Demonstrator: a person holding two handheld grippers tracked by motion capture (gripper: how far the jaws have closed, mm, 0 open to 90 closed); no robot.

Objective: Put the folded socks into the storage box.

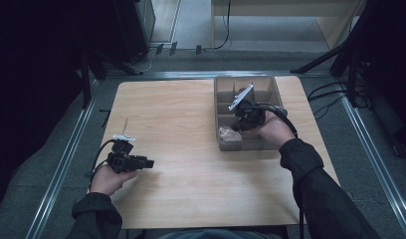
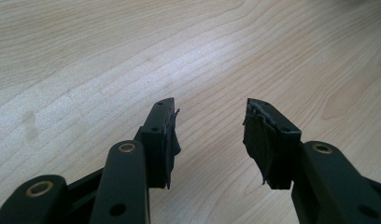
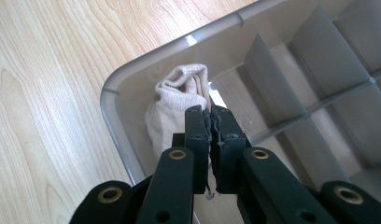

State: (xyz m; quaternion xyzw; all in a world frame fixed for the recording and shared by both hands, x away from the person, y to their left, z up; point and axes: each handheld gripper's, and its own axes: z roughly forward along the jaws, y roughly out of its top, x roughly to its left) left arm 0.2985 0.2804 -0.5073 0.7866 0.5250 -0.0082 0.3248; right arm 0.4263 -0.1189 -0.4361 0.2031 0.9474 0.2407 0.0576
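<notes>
The pale wood tabletop [image 1: 191, 124] lies bare to the left of the grey plastic divided tray [image 1: 218, 107], giving wide passage there. Inside the tray, upright partition walls [image 3: 272, 70] split the room into narrow compartments, and a rolled cream cloth [image 3: 177, 105] fills the near corner compartment against the rim.

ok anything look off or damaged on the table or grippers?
Pad lining on the left gripper looks frayed, with torn edges on both fingers. Otherwise tidy: the beige cloth sits bunched in a corner compartment of the grey divided tray, right gripper closed over it.
</notes>
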